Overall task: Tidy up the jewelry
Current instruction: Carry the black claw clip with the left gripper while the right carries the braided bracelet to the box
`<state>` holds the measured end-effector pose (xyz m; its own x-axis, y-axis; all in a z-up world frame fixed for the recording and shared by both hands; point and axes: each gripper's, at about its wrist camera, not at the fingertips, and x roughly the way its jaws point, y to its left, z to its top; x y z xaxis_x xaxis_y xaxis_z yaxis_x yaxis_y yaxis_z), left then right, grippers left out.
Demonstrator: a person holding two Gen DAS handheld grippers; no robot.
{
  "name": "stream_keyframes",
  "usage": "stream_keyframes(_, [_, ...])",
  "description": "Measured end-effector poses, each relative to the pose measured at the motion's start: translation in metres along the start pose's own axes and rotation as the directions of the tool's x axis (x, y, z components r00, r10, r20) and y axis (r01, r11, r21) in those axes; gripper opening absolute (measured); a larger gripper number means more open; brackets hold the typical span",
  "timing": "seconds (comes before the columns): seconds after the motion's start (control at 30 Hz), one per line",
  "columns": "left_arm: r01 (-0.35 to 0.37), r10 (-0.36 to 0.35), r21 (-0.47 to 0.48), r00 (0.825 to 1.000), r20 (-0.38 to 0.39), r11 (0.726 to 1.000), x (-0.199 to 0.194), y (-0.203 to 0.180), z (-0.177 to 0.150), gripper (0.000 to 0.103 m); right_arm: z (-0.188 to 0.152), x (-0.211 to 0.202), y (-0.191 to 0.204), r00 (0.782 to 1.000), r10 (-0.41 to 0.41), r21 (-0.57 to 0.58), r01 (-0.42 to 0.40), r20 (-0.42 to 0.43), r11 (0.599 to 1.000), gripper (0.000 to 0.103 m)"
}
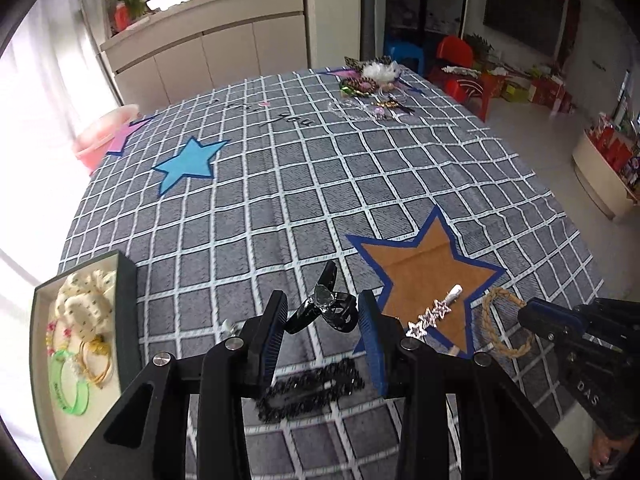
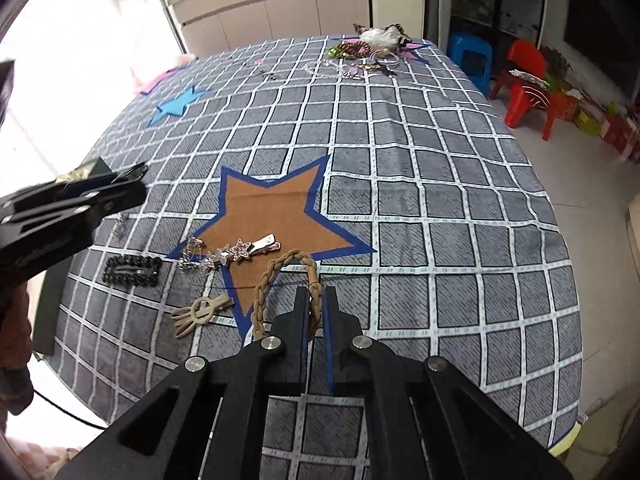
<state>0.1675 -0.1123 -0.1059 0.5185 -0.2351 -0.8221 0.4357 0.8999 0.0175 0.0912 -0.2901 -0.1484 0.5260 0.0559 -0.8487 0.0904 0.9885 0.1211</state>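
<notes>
A black claw hair clip (image 1: 324, 308) with a clear stone hangs above the checked cloth, and my left gripper (image 1: 323, 300) is shut on it. My right gripper (image 2: 316, 292) is shut on a tan braided hair tie (image 2: 280, 268), whose loop rests on the brown star. In the left wrist view the same right gripper (image 1: 528, 314) sits at the right beside the braided tie (image 1: 504, 328). An open dark box (image 1: 128, 300) at the left holds a cream scrunchie (image 1: 86, 300) and a green bracelet (image 1: 70, 384).
On the cloth lie a black beaded snap clip (image 2: 132, 272), a silver star clip (image 2: 236, 254) and a beige clip (image 2: 200, 312). A pile of more jewelry (image 2: 368, 52) sits at the far end. Red chairs (image 2: 528, 84) stand to the right of the table.
</notes>
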Motion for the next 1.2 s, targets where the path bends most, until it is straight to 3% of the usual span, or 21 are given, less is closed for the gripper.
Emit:
stream_keyframes(0.33, [-0.013,0.017,-0.105,0.999,0.044,0.994,-0.055,0.038,-0.038,0.045,-0.004,-0.027,0.011,0.999,0.039,0.017,-0.039,0.032,0.999,0.007])
stream_keyframes(0.6, [-0.034,0.043,-0.16,0.997,0.058,0.987,-0.08,0.078,-0.075,0.045,0.001,-0.053,0.043,0.994,0.085,-0.018,-0.084,0.068,0.996,0.007])
stream_keyframes(0.9, [-0.092,0.116,-0.268,0.99,0.074,0.959,-0.104,0.138,-0.11,0.045,0.014,-0.067,0.116,0.981,0.18,-0.124,-0.17,0.074,0.978,0.007])
stream_keyframes(1.2, [-0.163,0.19,-0.358,0.981,0.042,0.92,-0.111,0.2,-0.143,0.045,0.024,-0.057,0.21,0.96,0.278,-0.26,-0.261,0.028,0.929,0.006])
